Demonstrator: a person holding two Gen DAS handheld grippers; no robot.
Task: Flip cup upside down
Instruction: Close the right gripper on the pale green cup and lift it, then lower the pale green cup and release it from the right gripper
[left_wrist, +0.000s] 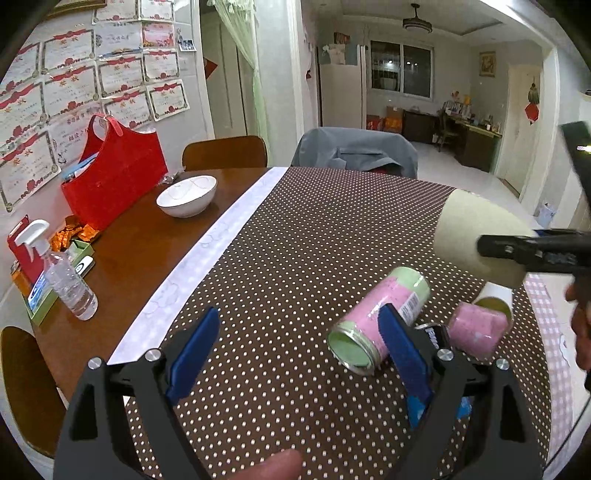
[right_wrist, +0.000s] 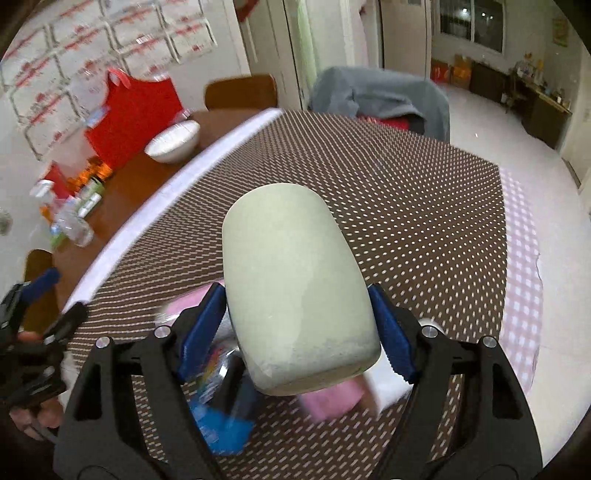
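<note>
A pale green cup (right_wrist: 295, 291) is held in the air between the blue pads of my right gripper (right_wrist: 297, 321), tilted with its closed base pointing away from the camera and its rim toward it. In the left wrist view the same cup (left_wrist: 476, 232) shows at the right, clamped by the right gripper's black fingers (left_wrist: 532, 249) above the dotted tablecloth (left_wrist: 314, 240). My left gripper (left_wrist: 299, 347) is open and empty, low over the cloth, its right pad just in front of a pink and green jar.
A pink and green jar (left_wrist: 380, 321) lies on its side on the cloth; a second pink jar (left_wrist: 480, 328) lies to its right. On the bare wood at left are a white bowl (left_wrist: 186, 195), a red bag (left_wrist: 114, 173) and a spray bottle (left_wrist: 66, 277). A chair draped with grey cloth (left_wrist: 354, 151) stands behind the table.
</note>
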